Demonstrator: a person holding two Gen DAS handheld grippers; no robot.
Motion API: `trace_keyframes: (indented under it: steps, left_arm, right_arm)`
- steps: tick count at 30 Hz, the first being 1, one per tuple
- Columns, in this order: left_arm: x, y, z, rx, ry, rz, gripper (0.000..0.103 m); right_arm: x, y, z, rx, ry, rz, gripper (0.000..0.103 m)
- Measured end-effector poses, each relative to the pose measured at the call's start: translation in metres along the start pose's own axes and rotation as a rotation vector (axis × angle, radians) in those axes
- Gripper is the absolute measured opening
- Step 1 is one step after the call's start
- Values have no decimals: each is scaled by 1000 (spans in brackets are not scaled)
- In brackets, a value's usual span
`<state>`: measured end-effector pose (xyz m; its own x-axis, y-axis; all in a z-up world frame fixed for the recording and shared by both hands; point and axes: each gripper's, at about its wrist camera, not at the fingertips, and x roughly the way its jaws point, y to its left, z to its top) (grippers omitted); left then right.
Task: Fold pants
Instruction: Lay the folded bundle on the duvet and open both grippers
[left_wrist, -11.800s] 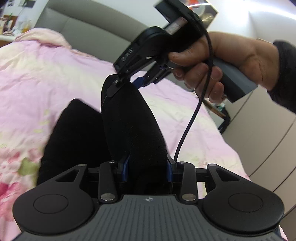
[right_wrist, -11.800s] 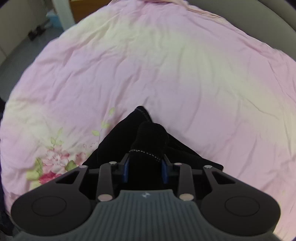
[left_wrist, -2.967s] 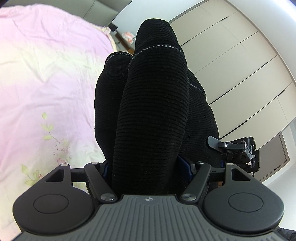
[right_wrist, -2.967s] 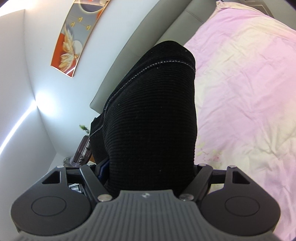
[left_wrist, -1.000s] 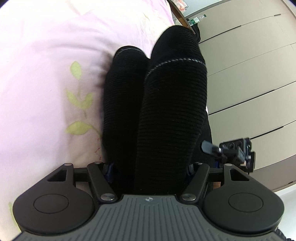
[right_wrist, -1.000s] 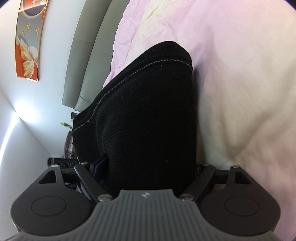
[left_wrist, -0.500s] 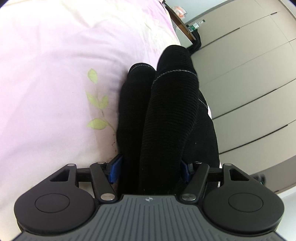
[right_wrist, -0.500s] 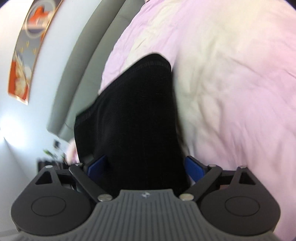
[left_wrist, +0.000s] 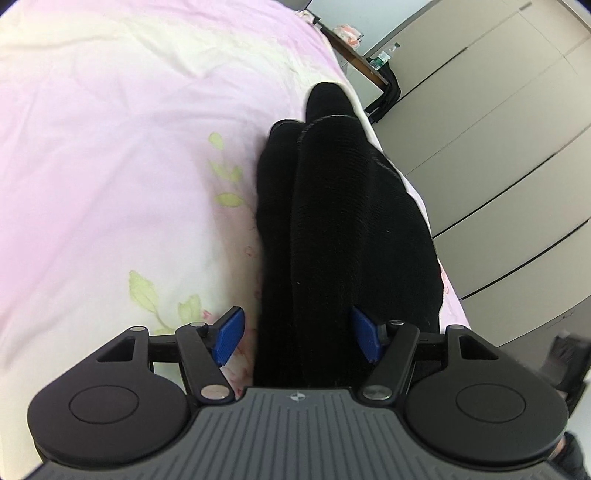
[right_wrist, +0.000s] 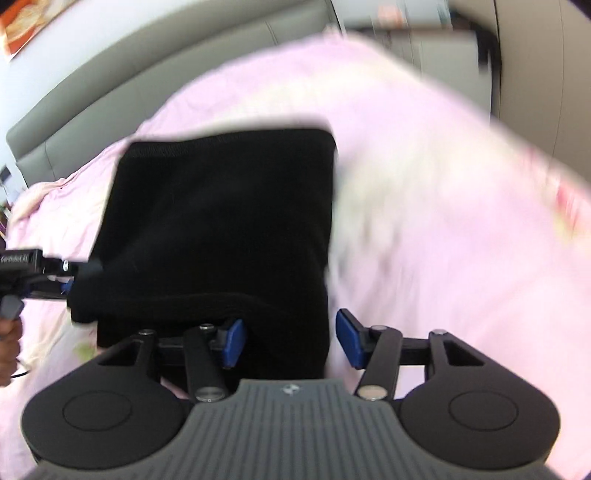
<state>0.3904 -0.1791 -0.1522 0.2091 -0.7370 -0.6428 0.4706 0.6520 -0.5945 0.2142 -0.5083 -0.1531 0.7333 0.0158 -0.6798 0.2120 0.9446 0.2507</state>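
Both grippers are standing open around black ribbed knit pants (left_wrist: 343, 229) lying near the pink floral quilt's (left_wrist: 110, 155) edge. Left gripper (left_wrist: 297, 334) is gaping wide; right gripper's (right_wrist: 290, 341) jaws, just closing, are not yet pressing the cloth.

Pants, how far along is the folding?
Done: the black pants lie on the pink bedspread as a doubled-over block. In hand: nothing gripped; the left hand-held gripper stands open around them, the right hand-held gripper has just been closing, fabric between, one pad clear. Left: perhaps another fold, smoothing.

From the right wrist the pink bedspread (right_wrist: 443, 206) smears into blur. The folded black pants (right_wrist: 221, 236) run under the gripper body, their near edge hidden. At the left edge, a hand (right_wrist: 9, 350) is cut off.
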Motion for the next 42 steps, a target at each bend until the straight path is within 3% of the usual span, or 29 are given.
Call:
trace_keyframes:
  steps: [2,3,6,8,9,11,13,15,17,24,26,28,30,33,35,36,40,42]
  left_arm:
    - [-5,-10,0,22,-17,-2,63]
    - [-7,-14,0,32,-30,-5,61]
    - [-13,-23,-2,54,-62,-35,59]
    - [-11,-26,-4,83,-34,-24,59]
    - [-5,-28,-7,118,1,19,61]
    - [5,-25,-13,144,36,56,68]
    - [9,-17,-13,107,43,46,72]
    - [11,-10,-11,93,42,41,73]
    - [8,-11,-13,105,35,51,73]
    - [13,-22,-15,108,28,102,75]
    - [7,-32,-18,124,27,160,83]
    - [0,-43,-26,152,33,245,89]
    - [-6,-53,-37,181,56,312,82]
    - [-23,-61,-52,161,43,243,84]
    - [-34,-75,-59,178,14,199,101]
    - [-40,-85,-63,209,-8,206,103]
    - [-56,-120,-73,265,-55,244,103]
    - [-64,-132,-76,273,-60,260,103]
  right_arm:
    - [1,22,9,-62,-17,32,42]
    - [4,35,12,-91,-6,48,37]
    - [-1,55,8,-160,-2,73,36]
    - [-15,48,8,-128,31,219,36]
    - [-18,48,14,-93,34,298,36]
    - [-33,57,17,-55,-3,350,35]
    - [-32,55,23,-42,-44,294,35]
    - [-14,55,29,-57,-56,148,34]
    - [6,54,24,-86,11,69,29]
    - [22,39,-31,-11,230,29,32]
    - [14,36,-35,14,237,32,33]
    - [-1,38,-39,14,212,19,54]
    - [-19,40,-37,25,193,4,63]
    - [-44,48,-36,31,153,-25,80]
    - [-63,57,-34,20,98,-42,92]
    - [-72,63,-33,15,70,-49,97]
    - [-107,86,-29,7,-14,-91,98]
    - [-123,98,-26,-11,-43,-156,98]
